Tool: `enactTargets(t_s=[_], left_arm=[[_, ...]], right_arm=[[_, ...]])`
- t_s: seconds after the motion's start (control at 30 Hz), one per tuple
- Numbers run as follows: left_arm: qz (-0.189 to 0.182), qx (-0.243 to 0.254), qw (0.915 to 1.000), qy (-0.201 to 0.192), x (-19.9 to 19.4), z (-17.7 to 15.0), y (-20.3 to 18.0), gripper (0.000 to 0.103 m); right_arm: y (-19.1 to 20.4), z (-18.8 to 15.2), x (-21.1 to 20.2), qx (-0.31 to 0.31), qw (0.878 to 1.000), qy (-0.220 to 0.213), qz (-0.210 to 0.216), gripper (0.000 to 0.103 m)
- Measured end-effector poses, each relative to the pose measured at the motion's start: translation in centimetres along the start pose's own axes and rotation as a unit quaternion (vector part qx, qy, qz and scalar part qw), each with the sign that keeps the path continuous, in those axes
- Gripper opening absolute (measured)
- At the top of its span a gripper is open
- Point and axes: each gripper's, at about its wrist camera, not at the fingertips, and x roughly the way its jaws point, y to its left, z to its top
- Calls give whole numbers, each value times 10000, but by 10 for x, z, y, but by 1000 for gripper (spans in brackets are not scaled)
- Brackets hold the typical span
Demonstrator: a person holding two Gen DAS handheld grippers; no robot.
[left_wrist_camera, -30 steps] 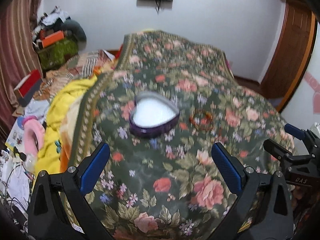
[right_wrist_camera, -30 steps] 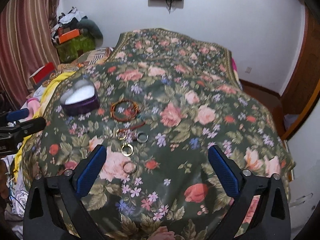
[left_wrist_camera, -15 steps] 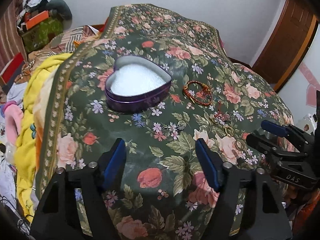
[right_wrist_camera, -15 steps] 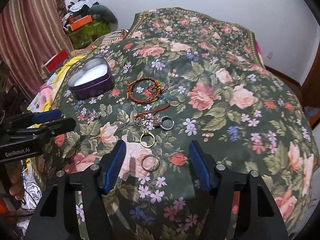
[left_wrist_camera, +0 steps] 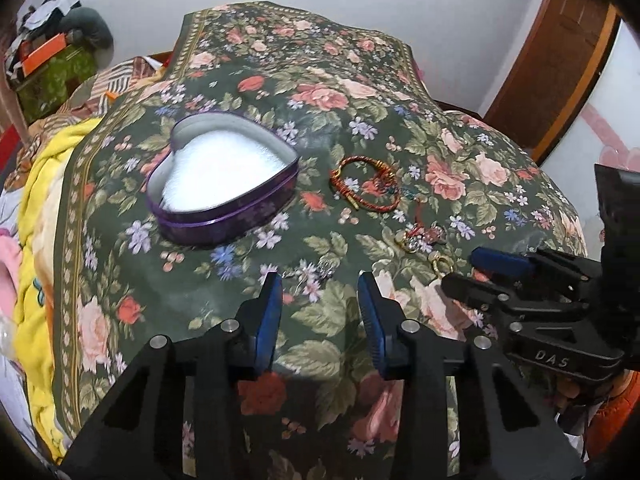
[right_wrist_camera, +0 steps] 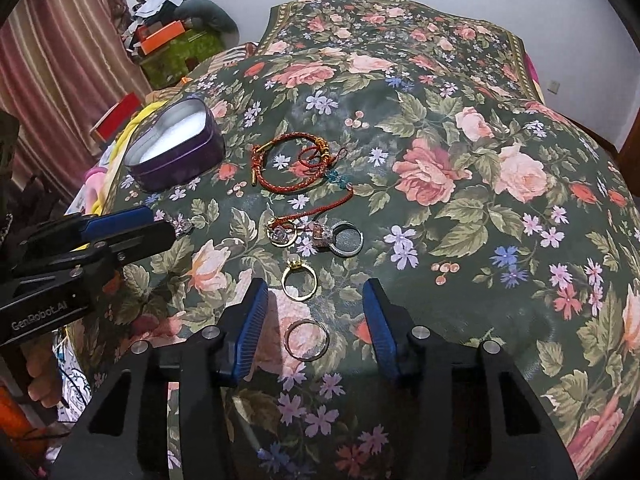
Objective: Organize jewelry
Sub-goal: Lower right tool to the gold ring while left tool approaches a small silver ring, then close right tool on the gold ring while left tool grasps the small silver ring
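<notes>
Nearest, right wrist view: the right gripper [right_wrist_camera: 314, 304] hangs over the floral bedspread [right_wrist_camera: 460, 128], jaws spread, nothing between the pads. A plain band ring [right_wrist_camera: 306, 339] lies on the cloth between the fingers at lower centre, not touched. Just beyond, a gold ring with a stone [right_wrist_camera: 299, 278]. Farther up, a cluster: a gold ring with a small charm [right_wrist_camera: 281, 233], a silver ring [right_wrist_camera: 347, 236] and a reddish piece between them too small to identify, tied to a red cord that runs up to the red braided bracelet [right_wrist_camera: 296, 168] at centre. Upper left, the purple heart-shaped tin [right_wrist_camera: 176, 148], open, white lining showing.

At the left edge the left gripper [right_wrist_camera: 160, 226] enters side-on; its body is cut off by the frame. A small silvery item [right_wrist_camera: 181, 225] sits at its tip, details unreadable.

Left wrist view: left gripper [left_wrist_camera: 319, 292] jaws apart, narrow gap, empty, over the cloth at lower centre. The same silvery item [left_wrist_camera: 326, 268] is blurred just ahead. The tin [left_wrist_camera: 224, 178] lies beyond at centre left, the bracelet [left_wrist_camera: 366, 184] to its right. The right gripper [left_wrist_camera: 476, 276] at the right edge partly hides the rings.
</notes>
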Motion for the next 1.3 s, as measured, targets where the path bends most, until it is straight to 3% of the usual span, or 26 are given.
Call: enactTargets(t_s=[0.23,0.5,0.6,0.73,0.83,1.13,1.3], left_arm=[[43,75,10000,19,10,6,-4,29],[12,8,9999,108,21,6,-2,24],[31,-5,9999,116,23,6,-2,20],[110,-15,9999,118,23,6,-1,10],[167,-21,9998,122,23,6,0,2],[260,-1,9996,-128,1,6,-1,0],[129,112,9998,-113,-6,11,-6,2]], right_arm=[[2,2,4,-25,10000,17,36,38],[2,1,5,-26,10000,18,52,18],[2,1,5,0,10000,11,74,17],[2,0,3,38,9999,-2,100,16],[0,1,1,78,9999,-11,142,6],[-1,4,-12,148,9996,-190,132,6],[-3,4,-18,173,9994,-274,139,6]])
